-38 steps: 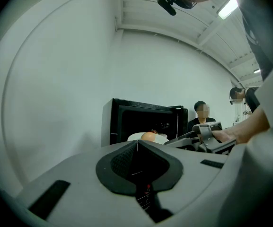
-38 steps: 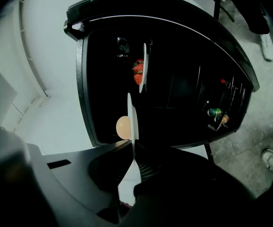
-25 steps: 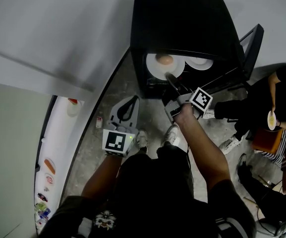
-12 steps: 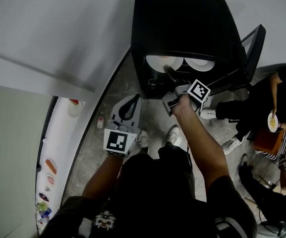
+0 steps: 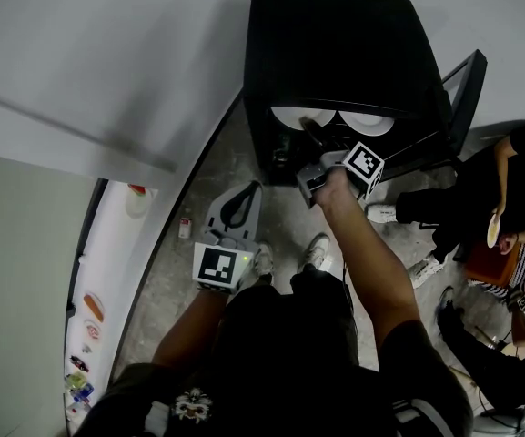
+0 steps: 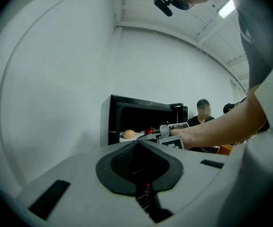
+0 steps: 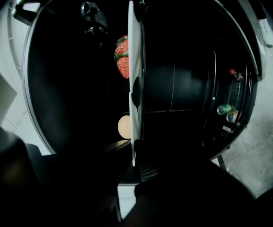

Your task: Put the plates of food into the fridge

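Observation:
A black fridge [image 5: 335, 53] stands open on the floor. My right gripper [image 5: 311, 133] reaches into it, shut on the rim of a white plate [image 5: 289, 116]. In the right gripper view this plate [image 7: 135, 70] shows edge-on, with strawberries [image 7: 122, 60] and a pale round bun [image 7: 124, 126] on it. Beside it to the right, a second white plate [image 5: 369, 121] lies inside the fridge. My left gripper [image 5: 235, 209] hangs low in front of the fridge, shut and holding nothing. From the left gripper view the bun [image 6: 129, 134] and the right gripper [image 6: 170, 135] show at the fridge mouth.
The fridge door [image 5: 460, 85] stands open at the right, with cans [image 7: 225, 111] in its rack. People [image 5: 517, 189] sit close by on the right. A white counter [image 5: 107, 262] with small items runs along the left. My shoes [image 5: 315, 248] stand on the grey floor.
My right gripper has pushed the plate deeper into the fridge; the bun, plain in the head view a second ago, is now under the fridge top. The left gripper has barely moved.

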Action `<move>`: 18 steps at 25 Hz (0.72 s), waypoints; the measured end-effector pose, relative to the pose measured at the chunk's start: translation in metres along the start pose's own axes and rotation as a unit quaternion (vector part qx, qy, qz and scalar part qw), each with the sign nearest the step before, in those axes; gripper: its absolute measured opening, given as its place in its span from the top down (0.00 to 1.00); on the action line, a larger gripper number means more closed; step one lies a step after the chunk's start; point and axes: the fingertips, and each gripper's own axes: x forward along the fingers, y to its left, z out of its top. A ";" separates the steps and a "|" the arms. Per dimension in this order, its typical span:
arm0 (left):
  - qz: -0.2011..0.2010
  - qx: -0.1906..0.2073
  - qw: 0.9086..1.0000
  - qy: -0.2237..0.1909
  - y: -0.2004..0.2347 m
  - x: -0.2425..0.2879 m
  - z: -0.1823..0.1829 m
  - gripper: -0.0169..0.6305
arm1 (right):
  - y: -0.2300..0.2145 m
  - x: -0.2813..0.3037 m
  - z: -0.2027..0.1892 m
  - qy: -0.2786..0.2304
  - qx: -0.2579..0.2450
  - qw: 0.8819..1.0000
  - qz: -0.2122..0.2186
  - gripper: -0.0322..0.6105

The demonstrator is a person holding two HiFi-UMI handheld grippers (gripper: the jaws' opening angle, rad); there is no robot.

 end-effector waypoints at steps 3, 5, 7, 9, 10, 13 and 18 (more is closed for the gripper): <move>0.000 0.006 1.000 0.000 -0.001 0.000 0.002 0.94 | 0.000 0.000 0.000 -0.002 -0.008 1.000 0.003 0.89; 0.000 0.005 1.000 0.000 -0.001 0.001 0.003 0.94 | 0.003 0.000 0.000 -0.003 -0.023 1.000 0.002 0.89; 0.000 0.001 1.000 -0.004 -0.001 0.003 0.004 0.94 | 0.006 0.000 0.000 -0.006 -0.037 0.999 0.002 0.88; 0.000 0.001 1.000 -0.005 -0.001 0.003 0.004 0.94 | 0.007 -0.002 -0.001 -0.005 -0.044 0.999 0.003 0.79; 0.000 0.001 1.000 -0.005 -0.001 0.003 0.004 0.94 | 0.008 -0.004 -0.003 -0.002 -0.048 0.999 0.002 0.72; 0.001 0.000 1.000 -0.006 0.000 0.003 0.006 0.94 | 0.008 -0.016 -0.009 0.004 -0.074 0.997 -0.001 0.70; -0.001 -0.002 1.000 -0.010 0.001 0.004 0.010 0.94 | 0.014 -0.047 -0.021 0.017 -0.142 0.990 -0.007 0.70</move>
